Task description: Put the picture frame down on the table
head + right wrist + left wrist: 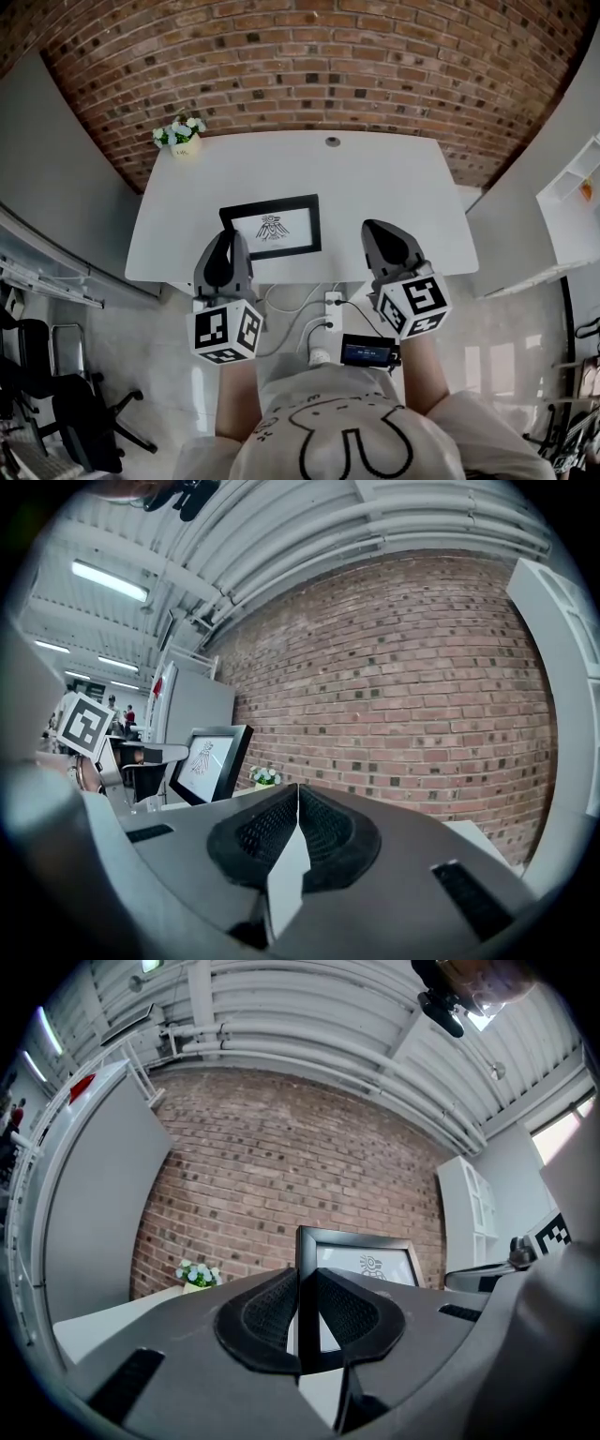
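Your left tool [307, 1283] clamps the frame [272, 228] by its edge, right tool [296, 799] closed, empty; lower it level onto the worktop [375, 183].

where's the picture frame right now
In the head view the picture frame is left of centre over the white table's near edge, upright, its left edge clamped in the left gripper; the right gripper is apart to its right.
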A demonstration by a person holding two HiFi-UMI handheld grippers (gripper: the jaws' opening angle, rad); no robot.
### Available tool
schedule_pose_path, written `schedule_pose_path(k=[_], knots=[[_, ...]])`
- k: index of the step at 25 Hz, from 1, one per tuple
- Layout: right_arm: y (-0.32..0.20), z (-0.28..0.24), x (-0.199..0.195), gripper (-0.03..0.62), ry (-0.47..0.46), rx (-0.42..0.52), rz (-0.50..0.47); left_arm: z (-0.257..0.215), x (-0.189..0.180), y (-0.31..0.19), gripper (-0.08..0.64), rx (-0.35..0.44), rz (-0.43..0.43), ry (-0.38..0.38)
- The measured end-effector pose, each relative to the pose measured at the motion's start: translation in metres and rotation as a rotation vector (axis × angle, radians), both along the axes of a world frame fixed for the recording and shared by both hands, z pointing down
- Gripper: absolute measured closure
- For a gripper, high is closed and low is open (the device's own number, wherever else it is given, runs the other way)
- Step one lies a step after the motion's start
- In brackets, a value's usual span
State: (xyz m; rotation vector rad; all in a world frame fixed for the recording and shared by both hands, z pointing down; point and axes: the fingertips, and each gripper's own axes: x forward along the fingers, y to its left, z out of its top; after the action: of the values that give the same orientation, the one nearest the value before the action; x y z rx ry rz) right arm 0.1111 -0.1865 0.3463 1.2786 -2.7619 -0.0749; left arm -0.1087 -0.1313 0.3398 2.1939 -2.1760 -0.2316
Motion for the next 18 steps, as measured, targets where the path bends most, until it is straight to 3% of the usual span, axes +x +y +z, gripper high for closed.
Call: schedule_pose_path(k=[18], knots=[[-0.074, 0.01, -0.042, 0.574, 0.021, -0.043, 0.045, 0.011, -0.041, -0.081, 0.488, -0.049, 0.05, 0.005]])
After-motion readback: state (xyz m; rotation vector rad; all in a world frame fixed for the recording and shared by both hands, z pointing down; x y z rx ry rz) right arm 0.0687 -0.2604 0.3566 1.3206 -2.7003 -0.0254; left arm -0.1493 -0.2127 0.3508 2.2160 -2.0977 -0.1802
